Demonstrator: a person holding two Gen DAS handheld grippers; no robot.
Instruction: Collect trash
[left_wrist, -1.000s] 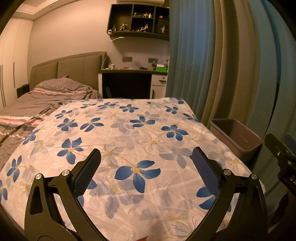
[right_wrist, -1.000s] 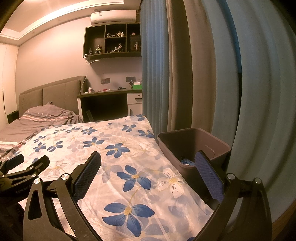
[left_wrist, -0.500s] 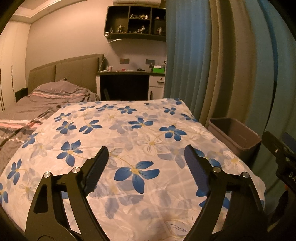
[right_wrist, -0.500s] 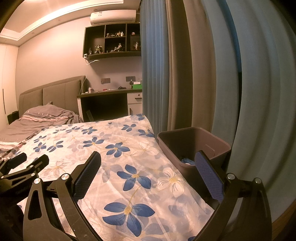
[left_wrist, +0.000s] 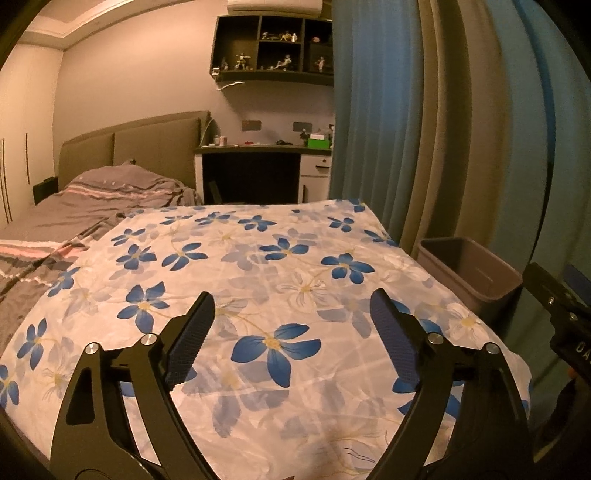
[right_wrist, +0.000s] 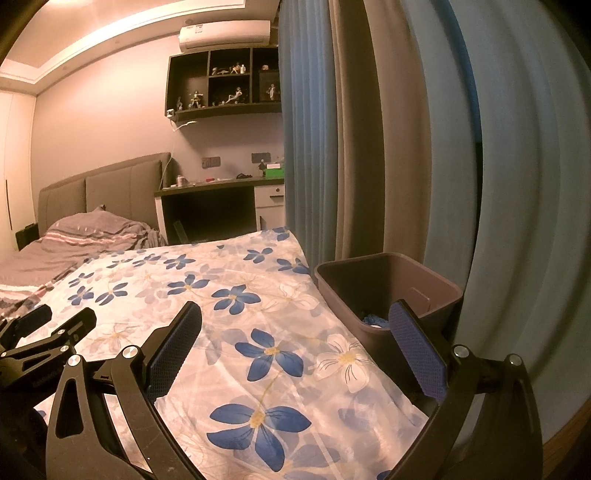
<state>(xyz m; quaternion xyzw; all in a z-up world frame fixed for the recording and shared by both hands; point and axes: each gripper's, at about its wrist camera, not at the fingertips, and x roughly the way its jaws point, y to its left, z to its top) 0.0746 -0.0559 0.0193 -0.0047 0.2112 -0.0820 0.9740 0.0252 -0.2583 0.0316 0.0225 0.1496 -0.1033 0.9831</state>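
A brown plastic bin (left_wrist: 469, 273) stands on the floor at the right side of the bed, against the curtain. In the right wrist view the bin (right_wrist: 388, 284) holds some crumpled blue trash (right_wrist: 373, 319) at its bottom. My left gripper (left_wrist: 291, 306) hovers over the flowered sheet (left_wrist: 277, 258); its jaws are opening and nothing lies between them. My right gripper (right_wrist: 295, 310) is open and empty, its right finger in front of the bin's near corner. The left gripper (right_wrist: 48, 332) also shows at the left edge of the right wrist view. I see no loose trash on the sheet.
A grey striped duvet (left_wrist: 92, 199) is bunched near the headboard. Behind the bed stand a dark desk (left_wrist: 258, 173) with small items and a wall shelf (left_wrist: 273, 48) of figurines. Blue and beige curtains (left_wrist: 424, 129) hang close along the right side.
The left jaws narrowed half a second ago and have since spread a little wider again. The right gripper and the bin look the same.
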